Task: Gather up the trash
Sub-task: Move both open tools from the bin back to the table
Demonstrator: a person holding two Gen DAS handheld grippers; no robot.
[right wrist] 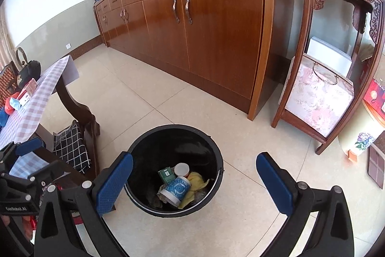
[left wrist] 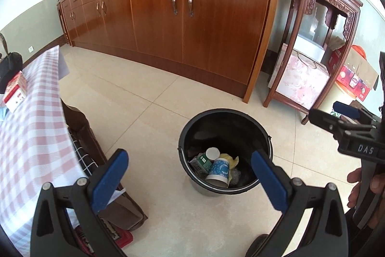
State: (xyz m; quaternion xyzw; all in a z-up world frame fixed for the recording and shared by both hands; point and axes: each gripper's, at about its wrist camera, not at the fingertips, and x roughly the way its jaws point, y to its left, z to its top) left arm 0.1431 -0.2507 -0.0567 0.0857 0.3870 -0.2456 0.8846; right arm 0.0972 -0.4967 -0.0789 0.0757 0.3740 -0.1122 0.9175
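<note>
Beige floor tiles (right wrist: 240, 220) carry the black trash bucket (left wrist: 190, 134), already holding a blue paper cup (left wrist: 218, 171), green carton (left wrist: 201, 160) and yellow wrapper (right wrist: 196, 181). Both my left tool (left wrist: 190, 182) and right tool (right wrist: 195, 182) hang released, empty. Drop-off looks finished; next I'd seek remaining trash on the checked surface (left wrist: 36, 131).

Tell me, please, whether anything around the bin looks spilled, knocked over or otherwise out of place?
Nothing stands out. The black bin stands upright on the tile floor, with the blue paper cup, green carton and yellow wrapper all inside it. Both the left gripper and right gripper are open and empty.
</note>
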